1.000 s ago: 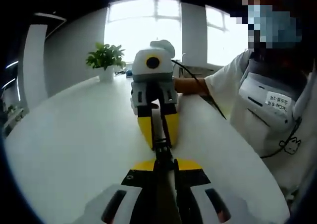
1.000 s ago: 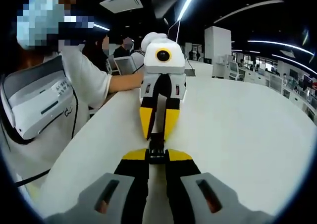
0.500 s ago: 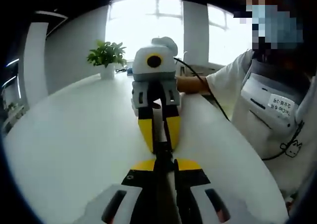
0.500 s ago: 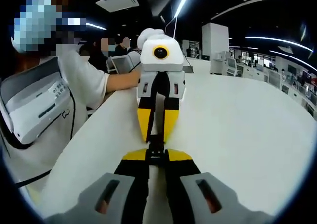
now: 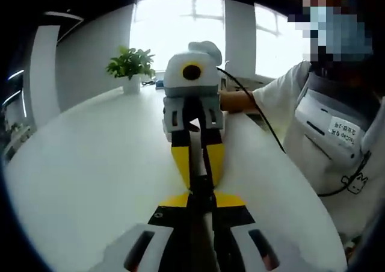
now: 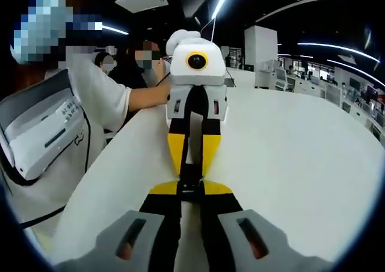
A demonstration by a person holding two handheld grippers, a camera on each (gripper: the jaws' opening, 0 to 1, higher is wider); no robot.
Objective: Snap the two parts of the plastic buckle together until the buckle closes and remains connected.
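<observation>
White table [image 5: 78, 163] in a windowed office; each claw, left [image 5: 201, 195] and right [image 6: 191, 188], pinches the black buckle [image 6: 190, 177].

2 tongs: left tongs [image 5: 200, 195], right tongs [image 6: 191, 186], tips facing each other, each clamped on one end of the buckle. 1 black plastic buckle [image 6: 190, 179] between them; cannot tell if it counts as two parts or one joined piece. 1 white desk [image 5: 90, 163]. 1 potted plant [image 5: 130, 67] at the desk's far edge. 1 person in a white shirt [image 5: 325, 121] beside the desk. At least 2 more people in the background [image 6: 141, 64], small and partly hidden.
</observation>
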